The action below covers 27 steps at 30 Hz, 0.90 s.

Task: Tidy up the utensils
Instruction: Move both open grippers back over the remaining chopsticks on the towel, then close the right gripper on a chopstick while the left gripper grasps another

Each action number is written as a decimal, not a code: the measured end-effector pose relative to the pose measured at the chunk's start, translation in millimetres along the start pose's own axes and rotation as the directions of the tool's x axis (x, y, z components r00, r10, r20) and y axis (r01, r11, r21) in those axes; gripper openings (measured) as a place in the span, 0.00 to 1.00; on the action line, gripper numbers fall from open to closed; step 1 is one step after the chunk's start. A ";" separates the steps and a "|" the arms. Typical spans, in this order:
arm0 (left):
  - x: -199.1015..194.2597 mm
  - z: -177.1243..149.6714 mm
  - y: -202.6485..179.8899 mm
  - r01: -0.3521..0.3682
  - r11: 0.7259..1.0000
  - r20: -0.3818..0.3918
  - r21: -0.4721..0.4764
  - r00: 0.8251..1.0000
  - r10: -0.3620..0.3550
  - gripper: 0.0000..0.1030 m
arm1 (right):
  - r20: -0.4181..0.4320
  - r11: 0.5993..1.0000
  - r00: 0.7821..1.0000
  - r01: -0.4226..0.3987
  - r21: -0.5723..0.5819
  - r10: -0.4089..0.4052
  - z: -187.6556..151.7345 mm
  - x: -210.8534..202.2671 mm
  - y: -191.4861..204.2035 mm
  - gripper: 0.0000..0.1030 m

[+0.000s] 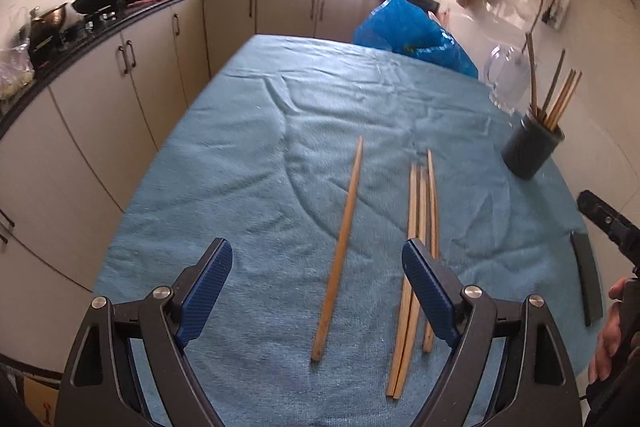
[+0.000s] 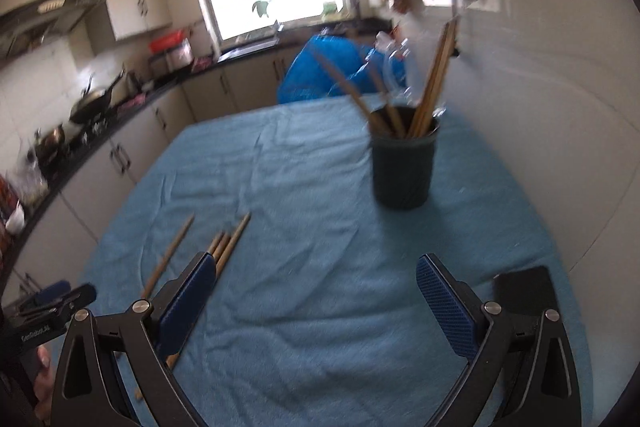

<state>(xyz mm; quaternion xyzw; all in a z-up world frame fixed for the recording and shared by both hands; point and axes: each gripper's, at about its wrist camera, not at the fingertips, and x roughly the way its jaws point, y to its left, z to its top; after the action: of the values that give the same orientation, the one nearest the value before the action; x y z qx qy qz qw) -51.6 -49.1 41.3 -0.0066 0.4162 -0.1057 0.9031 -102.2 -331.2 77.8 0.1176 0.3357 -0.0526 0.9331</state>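
Several wooden chopsticks lie on the blue cloth. A single chopstick (image 1: 340, 251) lies between the fingers of my left gripper (image 1: 318, 263), which is open and empty above it. A bundle of three chopsticks (image 1: 418, 227) lies just right, partly behind the right finger. A dark holder cup (image 1: 532, 147) with several chopsticks stands at the far right. In the right wrist view the cup (image 2: 402, 167) stands ahead of my right gripper (image 2: 316, 279), which is open and empty. The loose chopsticks (image 2: 228, 247) lie to its left.
A black flat object (image 2: 526, 287) lies on the cloth at the right edge, also in the left wrist view (image 1: 586, 275). A blue plastic bag (image 1: 412, 35) and a clear glass jug (image 1: 506, 79) stand at the far end. Kitchen cabinets (image 1: 120, 99) run along the left; a white wall (image 2: 540, 107) stands on the right.
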 end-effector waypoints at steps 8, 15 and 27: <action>14.9 -6.5 0.3 -0.005 1.000 -0.031 0.025 1.000 0.006 0.83 | -0.170 0.993 0.981 -0.105 -0.053 0.094 -1.8 40.6 32.5 0.76; 18.6 -9.8 19.2 -0.019 1.000 -0.041 -0.010 0.999 0.019 0.83 | -0.321 0.983 0.929 -0.172 0.057 0.181 15.1 91.2 46.8 0.37; 16.5 -14.6 43.0 -0.010 0.999 -0.037 -0.052 0.999 0.008 0.83 | -0.470 0.970 0.849 -0.188 0.155 0.239 25.1 170.4 89.1 0.22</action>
<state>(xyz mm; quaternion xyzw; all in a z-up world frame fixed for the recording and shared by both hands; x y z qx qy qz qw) -44.2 -9.2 15.1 -0.0265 0.4355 -0.0908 0.8952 60.0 -254.7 4.1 0.2114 0.5407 0.0654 0.8116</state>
